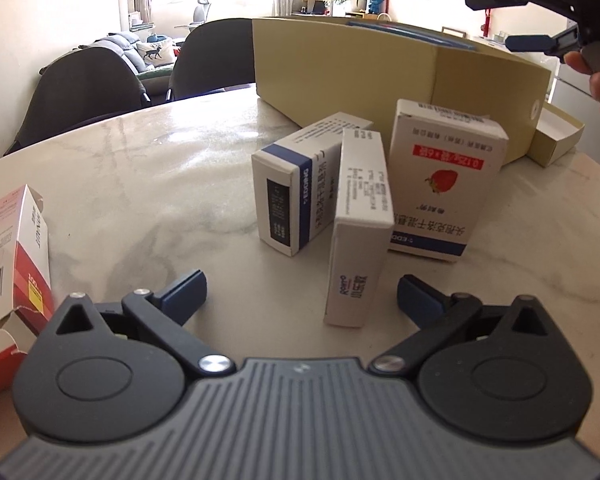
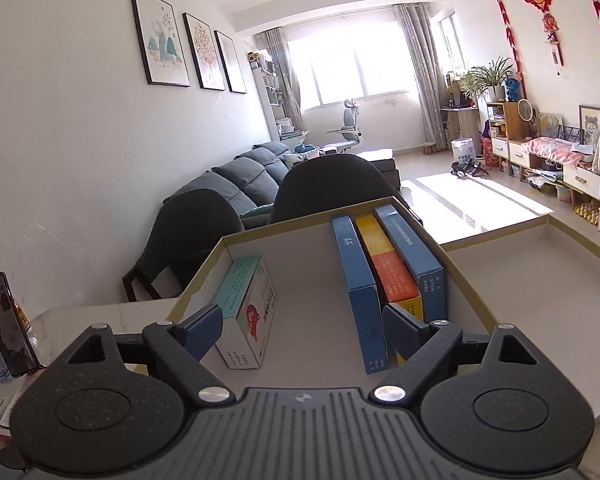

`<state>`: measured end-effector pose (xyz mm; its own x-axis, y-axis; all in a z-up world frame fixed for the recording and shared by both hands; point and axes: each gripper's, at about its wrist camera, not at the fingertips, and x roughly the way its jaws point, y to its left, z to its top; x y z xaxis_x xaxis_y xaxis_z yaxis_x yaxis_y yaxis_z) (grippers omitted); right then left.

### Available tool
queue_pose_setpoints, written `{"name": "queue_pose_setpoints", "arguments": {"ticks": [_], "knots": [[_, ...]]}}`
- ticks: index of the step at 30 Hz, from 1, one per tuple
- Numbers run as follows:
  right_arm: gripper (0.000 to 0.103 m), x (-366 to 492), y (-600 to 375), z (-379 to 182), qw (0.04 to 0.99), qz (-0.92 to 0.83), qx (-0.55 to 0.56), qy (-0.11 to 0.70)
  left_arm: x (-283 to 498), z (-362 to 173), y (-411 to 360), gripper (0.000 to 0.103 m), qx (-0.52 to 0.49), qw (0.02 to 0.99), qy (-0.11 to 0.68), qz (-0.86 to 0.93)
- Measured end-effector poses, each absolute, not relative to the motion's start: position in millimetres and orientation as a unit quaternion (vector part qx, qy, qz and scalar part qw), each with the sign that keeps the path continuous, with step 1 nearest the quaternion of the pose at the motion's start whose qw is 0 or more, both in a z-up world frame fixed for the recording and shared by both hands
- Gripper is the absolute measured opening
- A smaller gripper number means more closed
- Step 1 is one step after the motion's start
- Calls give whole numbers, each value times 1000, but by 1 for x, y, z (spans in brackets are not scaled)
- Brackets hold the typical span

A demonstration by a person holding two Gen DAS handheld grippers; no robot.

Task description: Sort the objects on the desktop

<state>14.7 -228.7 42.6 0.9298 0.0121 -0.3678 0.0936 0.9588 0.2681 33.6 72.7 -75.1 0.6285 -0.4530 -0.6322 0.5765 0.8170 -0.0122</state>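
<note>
My left gripper (image 1: 302, 294) is open and empty, low over the marble table (image 1: 140, 184). A narrow white box (image 1: 360, 236) stands just ahead between its fingers. A white box with a blue band (image 1: 296, 196) and a white strawberry box (image 1: 444, 184) stand behind it. My right gripper (image 2: 302, 330) is open and empty above the beige cardboard box (image 2: 472, 284). It also shows at the top right of the left wrist view (image 1: 512, 16). Inside the box lie a teal and white box (image 2: 248, 312), two blue boxes (image 2: 360, 280) and an orange-yellow box (image 2: 392, 268).
A red and white carton (image 1: 16, 256) with open flaps lies at the table's left edge. The beige box's lid (image 1: 556, 136) lies to its right. Two dark chairs (image 1: 84, 92) stand behind the table. A phone (image 2: 4, 320) stands propped at the left.
</note>
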Motion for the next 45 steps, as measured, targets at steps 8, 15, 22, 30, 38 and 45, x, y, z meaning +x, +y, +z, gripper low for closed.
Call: {"name": "queue_pose_setpoints", "arguments": {"ticks": [8, 15, 22, 30, 38, 45], "knots": [[97, 13, -239, 33, 976, -62, 147, 151, 34, -74, 69, 103, 96, 898, 322, -284], [101, 21, -235, 29, 978, -69, 147, 135, 35, -74, 69, 103, 96, 898, 322, -284], [102, 32, -229, 23, 977, -73, 146, 134, 35, -74, 69, 103, 96, 898, 322, -284], [102, 37, -228, 19, 976, -73, 150, 137, 37, -74, 68, 103, 96, 898, 322, -284], [102, 39, -230, 20, 975, -77, 156, 135, 38, -74, 68, 103, 96, 898, 322, -284], [102, 39, -229, 20, 976, -73, 157, 135, 38, -74, 68, 103, 96, 898, 322, -284]]}}
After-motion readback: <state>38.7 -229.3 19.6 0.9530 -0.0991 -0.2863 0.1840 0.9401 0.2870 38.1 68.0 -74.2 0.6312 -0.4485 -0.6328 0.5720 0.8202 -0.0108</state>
